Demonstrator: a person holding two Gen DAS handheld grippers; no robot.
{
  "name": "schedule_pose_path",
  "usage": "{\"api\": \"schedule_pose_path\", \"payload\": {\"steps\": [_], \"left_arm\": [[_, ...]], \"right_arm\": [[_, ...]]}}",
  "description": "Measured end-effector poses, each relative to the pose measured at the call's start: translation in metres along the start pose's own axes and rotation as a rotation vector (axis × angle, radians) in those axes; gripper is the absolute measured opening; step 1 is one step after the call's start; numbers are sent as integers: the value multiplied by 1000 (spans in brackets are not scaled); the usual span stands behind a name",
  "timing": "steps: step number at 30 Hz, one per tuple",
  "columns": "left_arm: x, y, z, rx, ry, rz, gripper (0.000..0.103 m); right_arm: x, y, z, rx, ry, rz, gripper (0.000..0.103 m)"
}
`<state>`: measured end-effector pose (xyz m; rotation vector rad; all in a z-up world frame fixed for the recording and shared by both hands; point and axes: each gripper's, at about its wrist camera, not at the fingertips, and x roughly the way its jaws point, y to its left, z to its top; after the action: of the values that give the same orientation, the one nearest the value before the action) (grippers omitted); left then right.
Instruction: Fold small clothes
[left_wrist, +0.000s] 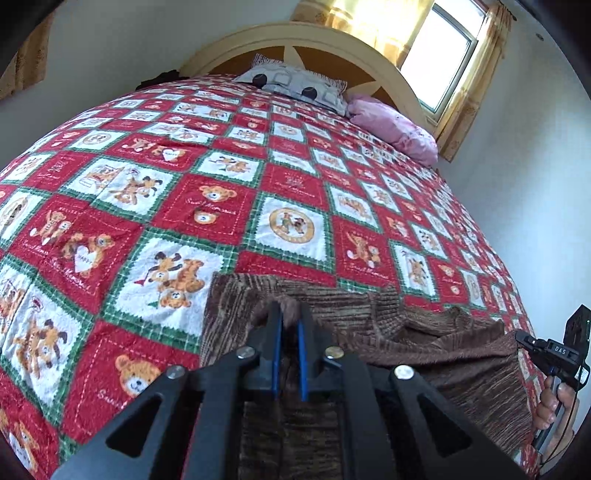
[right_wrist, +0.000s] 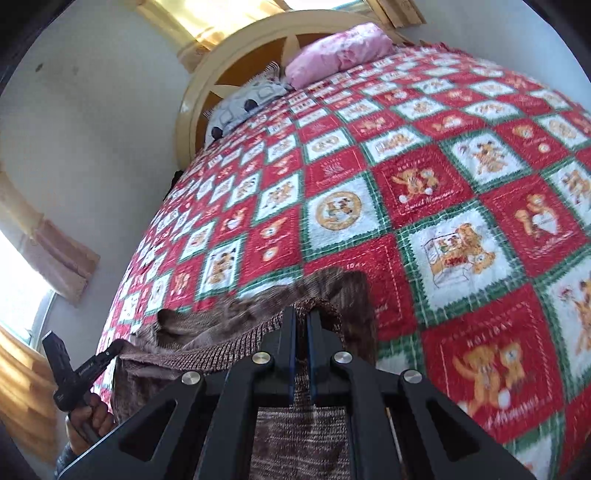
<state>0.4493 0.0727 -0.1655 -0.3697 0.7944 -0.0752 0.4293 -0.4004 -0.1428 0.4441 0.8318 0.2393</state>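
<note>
Brown knit garment (left_wrist: 424, 332) lies at the near edge of the bed, gripped at two places. Left tool (left_wrist: 290, 314) has its blue-lined fingers (left_wrist: 275, 354) drawn close together with a fold of the brown fabric bunched between them, so it is clamped on the cloth near the garment's left corner. Right tool (right_wrist: 302, 317) is likewise pinched tight on a raised ridge of the same knit, its fingers (right_wrist: 291, 354) nearly touching with cloth passing between them and down beneath the tool. From the left wrist view the garment spreads rightward in loose ripples toward the right tool (left_wrist: 546, 350), whose handle is held in the person's right hand (left_wrist: 554, 402). From the right wrist view the cloth runs leftward toward the left tool (right_wrist: 92, 365), held by the left hand (right_wrist: 88, 417).

Beneath the garment is a quilt (left_wrist: 288, 192) of red and white squares with teddy bears and green plaid borders, covering the bed. At the far end lie a grey patterned pillow (left_wrist: 291, 85) and, just beside it, a pink pillow (left_wrist: 395, 125), both against a curved cream headboard (left_wrist: 295, 37). A window (left_wrist: 439, 59) with yellow curtains (left_wrist: 476, 85) is behind the headboard.
</note>
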Motion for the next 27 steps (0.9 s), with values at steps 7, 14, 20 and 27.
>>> {"api": "schedule_pose_path", "payload": {"steps": [7, 14, 20, 27], "left_arm": [[-26, 21, 0, -22, -82, 62, 71], [-58, 26, -29, 50, -83, 154, 77], [-72, 14, -72, 109, -25, 158, 77], [-82, 19, -103, 106, 38, 99, 77]], "right_arm": [[-16, -16, 0, 13, -63, -32, 61], [-37, 23, -31, -160, -42, -41, 61], [-38, 54, -88, -313, 41, -123, 61], [-82, 11, -123, -207, 38, -188, 61]]}}
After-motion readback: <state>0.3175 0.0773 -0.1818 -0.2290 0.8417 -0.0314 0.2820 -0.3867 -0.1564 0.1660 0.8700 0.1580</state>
